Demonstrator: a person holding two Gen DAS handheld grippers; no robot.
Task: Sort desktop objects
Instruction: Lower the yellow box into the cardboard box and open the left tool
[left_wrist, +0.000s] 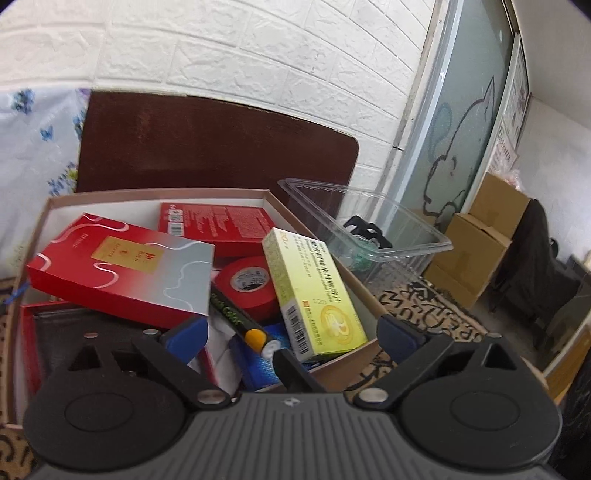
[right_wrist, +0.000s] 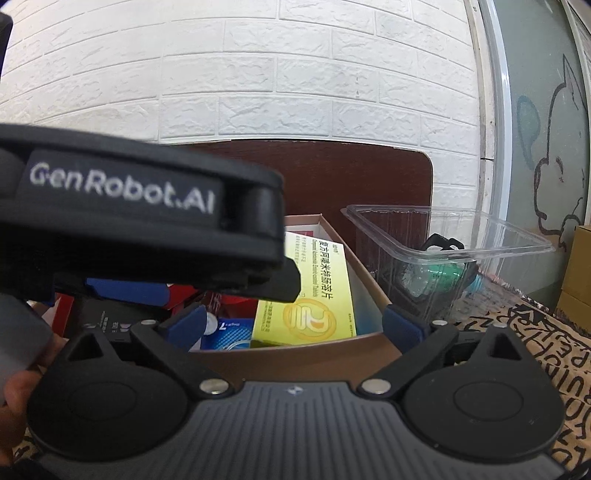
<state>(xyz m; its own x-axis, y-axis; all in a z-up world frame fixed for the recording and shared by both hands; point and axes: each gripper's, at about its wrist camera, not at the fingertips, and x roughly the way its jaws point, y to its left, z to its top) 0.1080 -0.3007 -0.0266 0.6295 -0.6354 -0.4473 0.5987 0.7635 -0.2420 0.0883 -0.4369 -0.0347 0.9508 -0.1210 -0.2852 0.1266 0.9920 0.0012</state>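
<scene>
Left gripper (left_wrist: 291, 332): jaws spread wide, nothing between the blue pads, poised over the near end of the cardboard box (left_wrist: 356, 284). Right gripper (right_wrist: 293, 326): jaws likewise fully apart and empty, sitting just short of the box's near wall (right_wrist: 295, 354). In the right wrist view the left gripper's black body, lettered "GenRobot.AI", crosses the upper left and hides much of the box; part of a hand (right_wrist: 16, 391) shows at the lower left edge. Box contents, from the left wrist view: a red-and-silver carton (left_wrist: 122, 269) lying tilted on top at the left; a second red carton (left_wrist: 221, 223) against the far wall; a roll of red tape (left_wrist: 251, 286) near the middle; a yellow-green medicine box (left_wrist: 314, 295) leaning along the right wall; a black marker with an orange band (left_wrist: 240, 323) lying diagonally, its tip pointing toward the camera; a blue packet (left_wrist: 262, 363) underneath at the near edge; a dark flat item inside a red tray at the near left, too hidden to identify. Just right of the box stands a clear plastic tub (left_wrist: 424, 245) holding a black object and something green. Both containers rest on a worktop covered by a patterned tan-and-black cloth (left_wrist: 436, 314). A dark brown board (left_wrist: 207, 147) stands behind, against the white brick wall.
</scene>
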